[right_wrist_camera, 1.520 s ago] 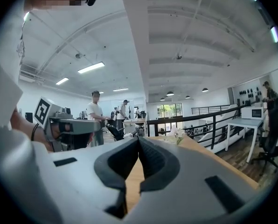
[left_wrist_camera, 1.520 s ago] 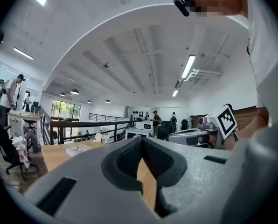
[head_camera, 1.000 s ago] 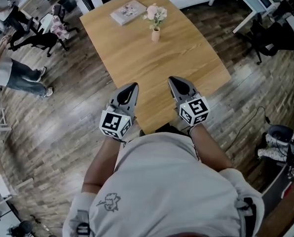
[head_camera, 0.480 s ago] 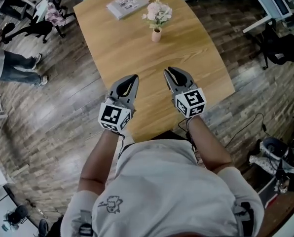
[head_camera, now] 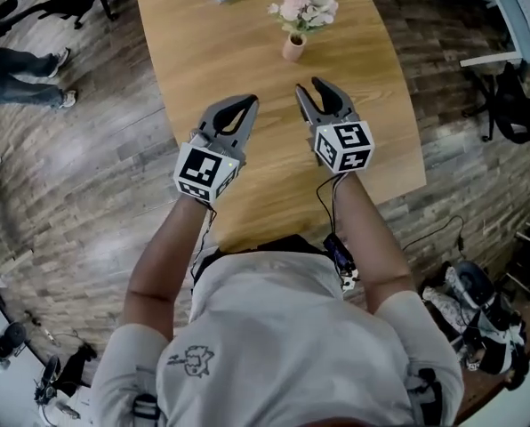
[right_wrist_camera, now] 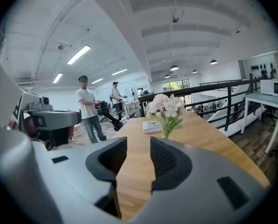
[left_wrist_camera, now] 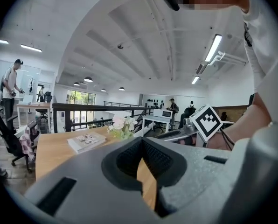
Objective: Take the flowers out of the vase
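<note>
While over the table (head_camera: 213, 50), left gripper (head_camera: 245, 105) nearly level.

**A:** Where does the head view sit?

**B:** High over the person (head_camera: 292, 345), facing steeply down the length of the wooden table (head_camera: 247, 52). The flowers (head_camera: 306, 3) lie far up the frame.

**A:** And the two gripper views?

**B:** Both sit low, just above the table top, and face nearly level along it. The right gripper view meets the flowers almost head-on and fairly near (the book (right_wrist_camera: 151, 126) lies behind them). The left gripper view faces the same far end, with the flowers smaller and the book to their left.

**A:** What do they share?

**B:** All three take in the table top, the flowers and the book.
</note>
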Demonstrator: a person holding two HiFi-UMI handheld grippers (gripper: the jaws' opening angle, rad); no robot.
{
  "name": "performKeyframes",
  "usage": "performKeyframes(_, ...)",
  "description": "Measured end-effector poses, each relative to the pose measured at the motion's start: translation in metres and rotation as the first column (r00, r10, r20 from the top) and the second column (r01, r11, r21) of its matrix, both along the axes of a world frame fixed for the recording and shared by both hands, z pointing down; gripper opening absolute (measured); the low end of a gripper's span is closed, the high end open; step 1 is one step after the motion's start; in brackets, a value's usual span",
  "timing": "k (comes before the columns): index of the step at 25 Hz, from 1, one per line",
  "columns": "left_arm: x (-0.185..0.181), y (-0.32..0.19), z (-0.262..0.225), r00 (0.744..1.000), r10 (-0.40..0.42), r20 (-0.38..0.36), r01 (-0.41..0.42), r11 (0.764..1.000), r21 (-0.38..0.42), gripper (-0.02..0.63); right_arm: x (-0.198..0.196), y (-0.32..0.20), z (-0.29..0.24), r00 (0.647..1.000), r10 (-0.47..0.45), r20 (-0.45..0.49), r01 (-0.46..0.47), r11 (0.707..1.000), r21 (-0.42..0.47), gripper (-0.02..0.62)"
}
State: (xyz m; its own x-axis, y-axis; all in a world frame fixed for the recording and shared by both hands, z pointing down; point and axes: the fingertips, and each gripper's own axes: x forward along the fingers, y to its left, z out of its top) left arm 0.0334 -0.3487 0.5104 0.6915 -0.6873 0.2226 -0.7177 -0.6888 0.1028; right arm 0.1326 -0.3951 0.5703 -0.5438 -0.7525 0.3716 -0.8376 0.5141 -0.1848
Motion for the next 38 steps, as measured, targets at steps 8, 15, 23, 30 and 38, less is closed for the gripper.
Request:
performKeyframes(8, 0.014, -0.046, 0.031, 1.0, -0.008, 0.01, 0.009, 1.0, -0.02, 0.005, 0.009, -0.068, 0.04, 0.999, 0.027, -0.032, -0.027, 0.999, -0.021, 0.193)
performKeyframes(15, 0.021, -0.074, 0.054, 0.999, -0.031, 0.032, 0.032, 0.999, -0.042, 0.005, 0.007, -0.113, 0.073, 0.999, 0.023, -0.038, -0.025, 0.998, -0.054, 0.199)
performKeyframes(23, 0.02, -0.084, 0.066, 0.999, -0.038, 0.035, 0.041, 0.997, -0.072, 0.005, -0.002, -0.145, 0.084, 0.999, 0.003, -0.047, -0.006, 0.999, -0.052, 0.202)
performKeyframes(30, 0.016, -0.088, 0.071, 0.998, -0.052, 0.034, 0.055, 0.995, -0.079, 0.005, -0.008, -0.155, 0.088, 0.999, -0.013, -0.046, 0.012, 0.999, -0.03, 0.123)
performKeyframes(38, 0.019, -0.082, 0.063, 0.997, -0.072, 0.019, 0.073, 0.994, -0.079, 0.005, -0.001, -0.149, 0.074, 0.999, -0.025, -0.042, 0.025, 1.0, 0.001, 0.059)
